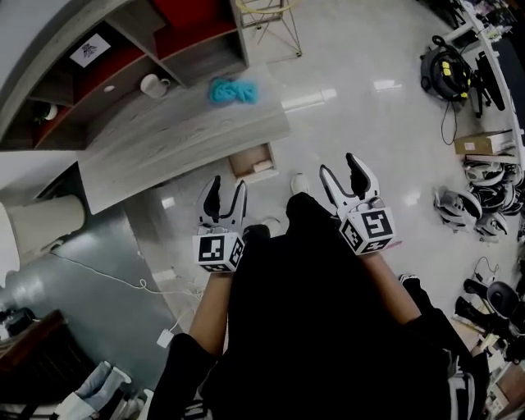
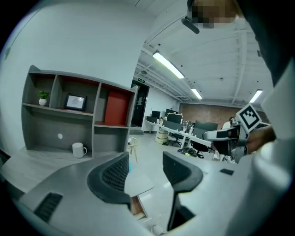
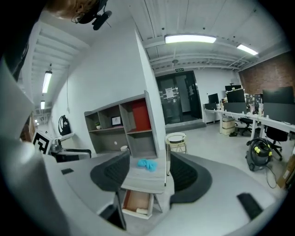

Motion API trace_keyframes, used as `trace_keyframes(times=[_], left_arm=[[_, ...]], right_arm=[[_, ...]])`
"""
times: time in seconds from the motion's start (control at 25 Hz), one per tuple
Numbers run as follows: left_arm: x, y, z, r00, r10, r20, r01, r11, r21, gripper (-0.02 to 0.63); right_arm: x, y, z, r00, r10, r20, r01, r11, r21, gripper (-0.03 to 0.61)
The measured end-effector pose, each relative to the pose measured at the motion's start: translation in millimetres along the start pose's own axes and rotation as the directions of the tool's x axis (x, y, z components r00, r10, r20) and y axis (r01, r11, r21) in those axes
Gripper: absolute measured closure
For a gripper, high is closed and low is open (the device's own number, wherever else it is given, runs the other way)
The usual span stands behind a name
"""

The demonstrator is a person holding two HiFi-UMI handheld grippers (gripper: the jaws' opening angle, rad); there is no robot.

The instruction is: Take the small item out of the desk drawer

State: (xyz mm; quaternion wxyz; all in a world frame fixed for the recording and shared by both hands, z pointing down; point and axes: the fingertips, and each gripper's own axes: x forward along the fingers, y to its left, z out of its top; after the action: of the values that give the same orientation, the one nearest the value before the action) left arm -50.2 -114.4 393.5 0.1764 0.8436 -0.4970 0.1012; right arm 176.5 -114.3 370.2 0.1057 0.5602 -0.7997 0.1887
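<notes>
The desk drawer (image 1: pixel 251 161) stands pulled out under the grey desk (image 1: pixel 176 135), and a small white item (image 1: pixel 263 166) lies at its front edge. The right gripper view looks down into the drawer (image 3: pixel 137 202) with the small white item (image 3: pixel 141 211) in it. Both grippers are held in front of the person, well short of the desk. My left gripper (image 1: pixel 225 195) is open and empty. My right gripper (image 1: pixel 344 174) is open and empty too.
On the desk lie a blue cloth (image 1: pixel 234 90) and a white mug (image 1: pixel 152 84). A shelf unit with red panels (image 1: pixel 123 57) stands behind it. A wire stool (image 1: pixel 267 18) is beyond the desk. Vacuum cleaner (image 1: pixel 447 71), boxes and helmets sit on the floor at right.
</notes>
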Motion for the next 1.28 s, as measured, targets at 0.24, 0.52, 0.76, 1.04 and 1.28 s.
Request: trace_keyframes(times=[0.24,0.52,0.76,1.04,1.28], left_arm=[[39,-36,5,0.997,0.064,-0.054,-0.066,0.997,-0.038,0.403],[70,-58,-13,0.981,0.149,-0.127,-0.152,0.988,-0.017,0.403],[92,-43,-56,0.956,0.145,-0.254,-0.133,0.989,0.063,0.403],[138,-20,-165,0.878,0.051,-0.476,0.085,0.962,0.260,0.404],[164,4,-241,0.807,-0.023,-0.590,0.184,0.959,0.215,0.405]], right_arm=[[13,-73,15,0.999,0.036,-0.016,-0.036,0.998,0.050,0.322],[42,-120,4,0.988,0.136,-0.067,-0.132,0.989,0.063,0.327],[81,-130,-3,0.980,0.175,-0.095,-0.166,0.982,0.096,0.324],[97,-136,-34,0.973,0.150,-0.173,-0.137,0.987,0.085,0.324],[105,-125,-62,0.968,0.084,-0.235,-0.061,0.993,0.104,0.325]])
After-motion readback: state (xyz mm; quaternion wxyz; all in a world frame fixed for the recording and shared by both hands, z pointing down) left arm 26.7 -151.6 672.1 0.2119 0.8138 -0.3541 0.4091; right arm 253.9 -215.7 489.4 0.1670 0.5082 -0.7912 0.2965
